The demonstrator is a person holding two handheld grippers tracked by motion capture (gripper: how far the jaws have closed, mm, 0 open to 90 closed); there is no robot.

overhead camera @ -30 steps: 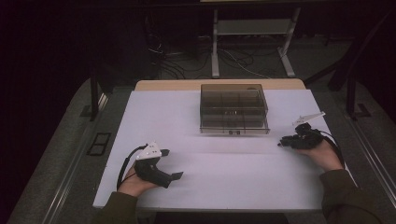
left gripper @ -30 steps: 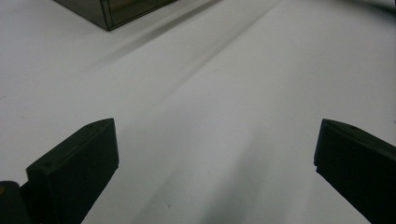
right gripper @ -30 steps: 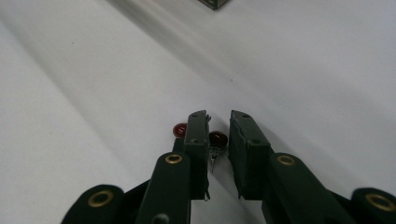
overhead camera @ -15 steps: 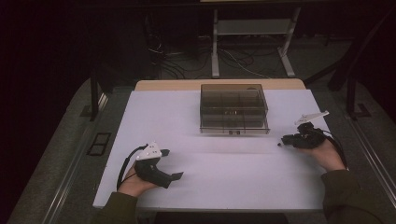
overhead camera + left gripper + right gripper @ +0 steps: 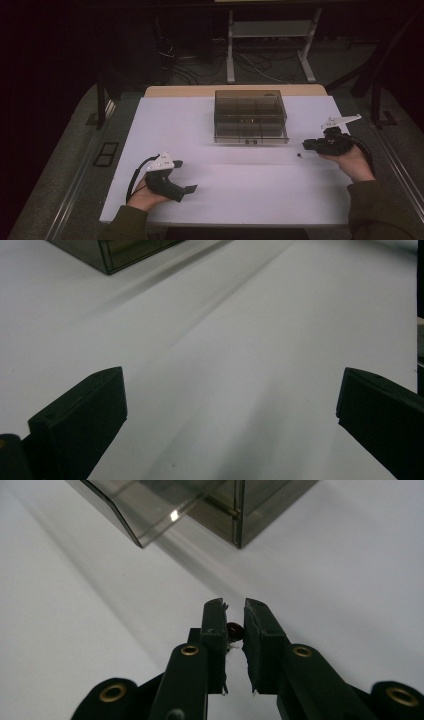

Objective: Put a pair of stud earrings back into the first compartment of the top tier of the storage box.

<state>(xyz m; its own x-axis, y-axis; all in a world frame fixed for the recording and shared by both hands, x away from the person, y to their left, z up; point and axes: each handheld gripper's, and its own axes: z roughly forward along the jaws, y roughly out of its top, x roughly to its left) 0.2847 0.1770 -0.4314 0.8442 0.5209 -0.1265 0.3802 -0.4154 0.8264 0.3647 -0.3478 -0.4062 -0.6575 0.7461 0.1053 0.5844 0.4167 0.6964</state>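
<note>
Pinching a small dark round piece (image 5: 234,629) between its two black fingers (image 5: 215,630), the right gripper (image 5: 234,617) stands drawn in as narrow as it goes, with the piece caught just below the fingertips and the white table (image 5: 75,630) showing beneath it. Beyond those fingertips, up and ahead, lies the near corner of the smoky clear compartment box (image 5: 235,515), apart from the fingers, one clear panel standing out at a slant from its front. From above, the right gripper (image 5: 306,145) is held in the person's right hand (image 5: 352,162), its fingers pointing toward the middle of the table and lying just off the front right corner of the box (image 5: 250,117); a tiny dark speck (image 5: 299,155) sits on the table just under and beside the fingertips, though whether it touches them cannot be told. The left gripper (image 5: 230,390) has its fingers (image 5: 82,415) spread wide, nothing between them but bare white table, with a corner of the box far ahead and off to their left. From above, the left gripper (image 5: 187,189) rests low by the table's near edge in the left hand (image 5: 145,192), well apart from the box.
</note>
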